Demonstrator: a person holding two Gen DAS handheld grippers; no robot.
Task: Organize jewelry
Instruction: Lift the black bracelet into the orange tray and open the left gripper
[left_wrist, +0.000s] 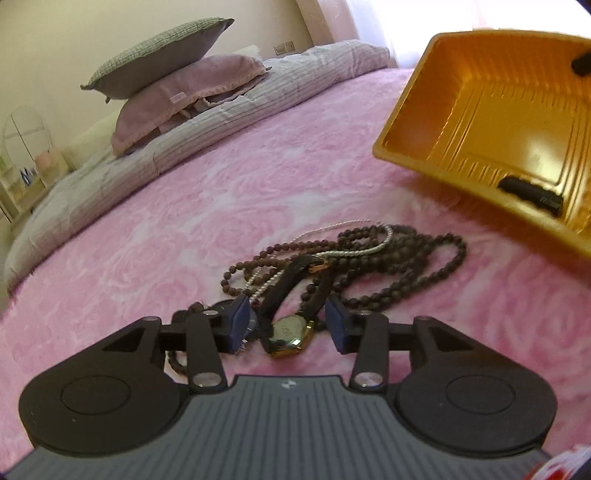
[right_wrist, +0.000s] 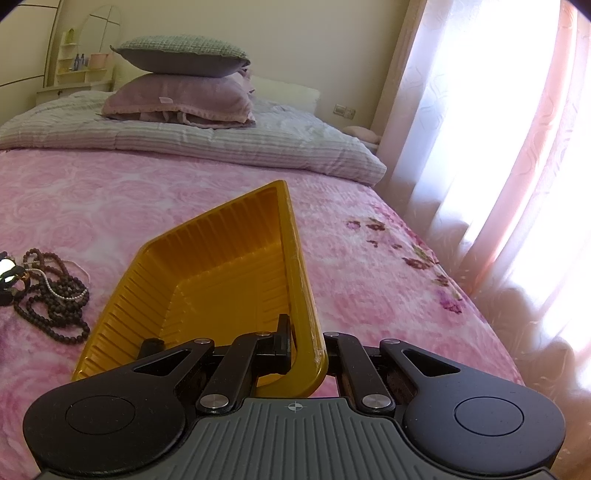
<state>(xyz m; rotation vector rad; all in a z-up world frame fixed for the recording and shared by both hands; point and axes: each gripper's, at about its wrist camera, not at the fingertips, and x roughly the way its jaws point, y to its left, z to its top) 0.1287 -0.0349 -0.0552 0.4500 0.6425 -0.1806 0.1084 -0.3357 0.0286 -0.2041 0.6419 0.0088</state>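
Observation:
A tangle of jewelry lies on the pink bedspread: a dark bead necklace, a thin pearl strand and a gold watch with a black strap. My left gripper is open and low over the bed, its blue pads on either side of the watch. My right gripper is shut on the near wall of a yellow plastic tray and holds it tilted above the bed. The tray shows at the upper right in the left wrist view. The beads lie left of the tray.
The pink rose-patterned bedspread covers the bed. A folded striped quilt and two stacked pillows sit at the head. Curtains hang along the right side. A small shelf stands in the far corner.

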